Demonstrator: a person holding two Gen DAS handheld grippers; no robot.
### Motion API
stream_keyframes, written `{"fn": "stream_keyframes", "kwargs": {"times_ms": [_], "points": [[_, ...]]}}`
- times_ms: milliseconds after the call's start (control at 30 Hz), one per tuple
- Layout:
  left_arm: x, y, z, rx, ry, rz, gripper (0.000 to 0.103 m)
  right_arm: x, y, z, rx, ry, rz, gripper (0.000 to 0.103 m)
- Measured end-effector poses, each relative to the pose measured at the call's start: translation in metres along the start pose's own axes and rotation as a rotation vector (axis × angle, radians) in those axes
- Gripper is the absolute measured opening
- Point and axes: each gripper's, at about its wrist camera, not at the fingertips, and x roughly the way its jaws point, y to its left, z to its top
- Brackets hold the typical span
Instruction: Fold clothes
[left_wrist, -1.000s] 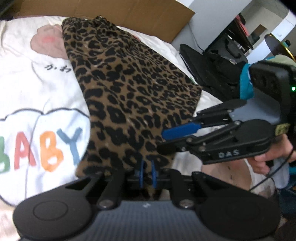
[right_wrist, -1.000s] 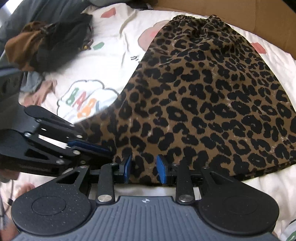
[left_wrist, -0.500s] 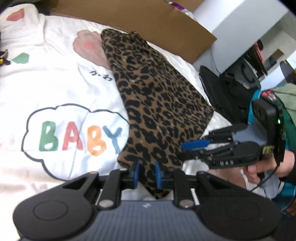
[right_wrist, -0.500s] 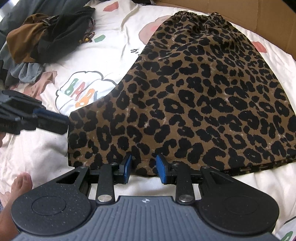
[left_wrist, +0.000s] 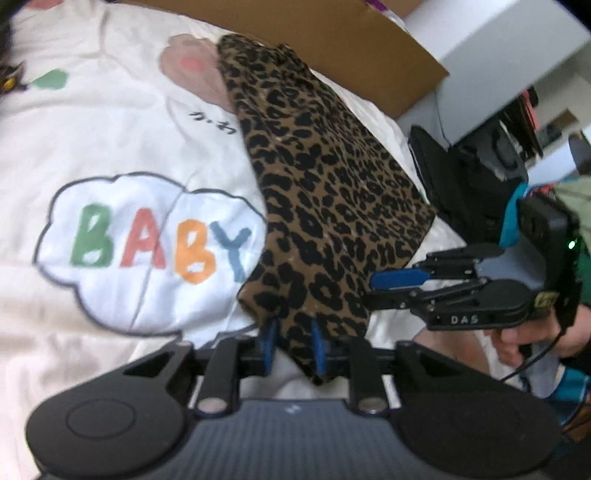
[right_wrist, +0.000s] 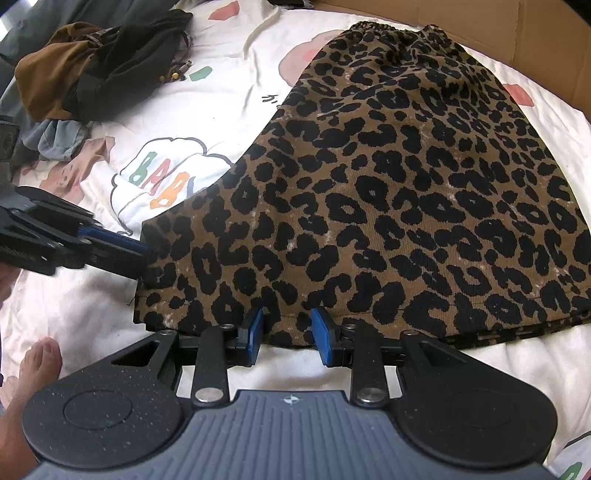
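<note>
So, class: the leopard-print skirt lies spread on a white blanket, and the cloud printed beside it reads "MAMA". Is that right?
Not quite. The leopard-print skirt does lie spread on the white blanket, but the cloud printed beside it reads "BABY" in coloured letters, not "MAMA". The left wrist view shows it most clearly.

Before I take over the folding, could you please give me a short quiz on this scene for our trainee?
1. Which print does the skirt carry? A stripes, B leopard spots, C checks.
2. True or false: the right claw sits at the skirt's gathered waistband.
3. Fill in: the cloud print on the bedsheet reads ____.
Key: 1 B. 2 False: it sits at the hem, jaws apart. 3 BABY.
</note>
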Motion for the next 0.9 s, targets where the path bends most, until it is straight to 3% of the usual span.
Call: {"fn": "stream_keyframes", "kwargs": {"times_ms": [67, 500, 767, 900], "points": [[-0.002, 0.007, -0.005, -0.051, -0.003, -0.021, 0.043, 0.0, 0.001, 0.001, -0.001, 0.003, -0.004, 0.036], [0.027, 0.032, -0.016, -0.315, 0.014, -0.194, 0.051, 0.002, 0.003, 0.003, -0.007, 0.019, -0.02, 0.036], [0.048, 0.043, -0.026, -0.48, 0.017, -0.325, 0.051, 0.0, -0.002, 0.001, 0.023, 0.018, -0.006, 0.036], [0.055, 0.049, -0.027, -0.547, 0.014, -0.361, 0.044, 0.0, -0.002, 0.0, 0.026, 0.013, -0.01, 0.036]]}}
